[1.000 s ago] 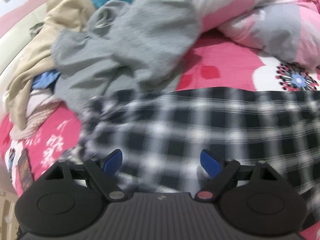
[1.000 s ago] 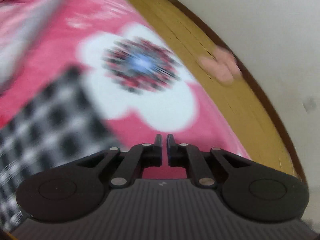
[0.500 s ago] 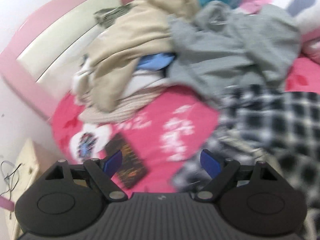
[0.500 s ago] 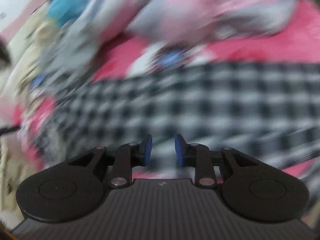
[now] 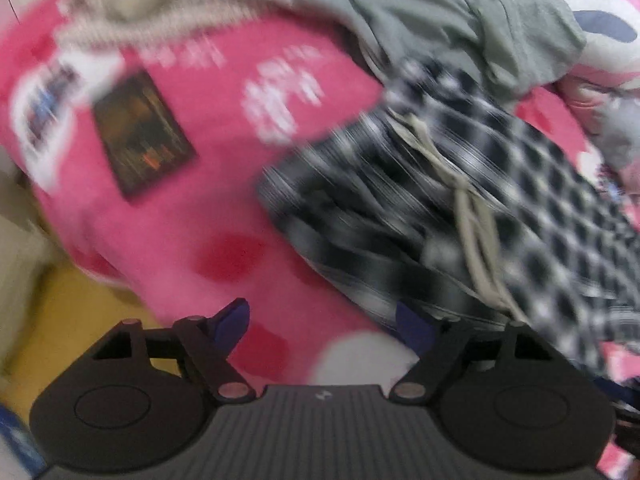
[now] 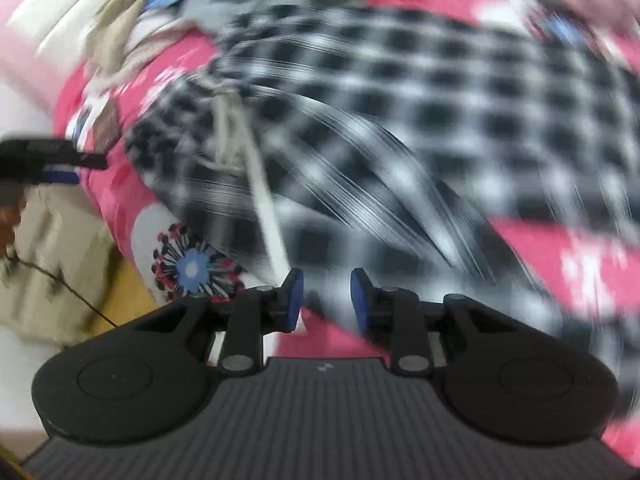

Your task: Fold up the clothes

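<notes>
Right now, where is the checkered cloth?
The checkered cloth lies on the pink bedsheet, right of centre in the left view, just below the grey top.

Pretty much all soft cloth here, plus matt black plastic

The checked garment (image 5: 500, 184) is thin woven fabric with a pale cord drawstring (image 5: 468, 200). Just beside it the grey garment (image 5: 460, 20) looks like matt jersey knit. The pink bedsheet (image 5: 224, 200) under the checked garment is smooth printed cloth. Left gripper (image 5: 326, 322) is matt black plastic with a ribbed body and blue pads (image 5: 230, 320).
</notes>
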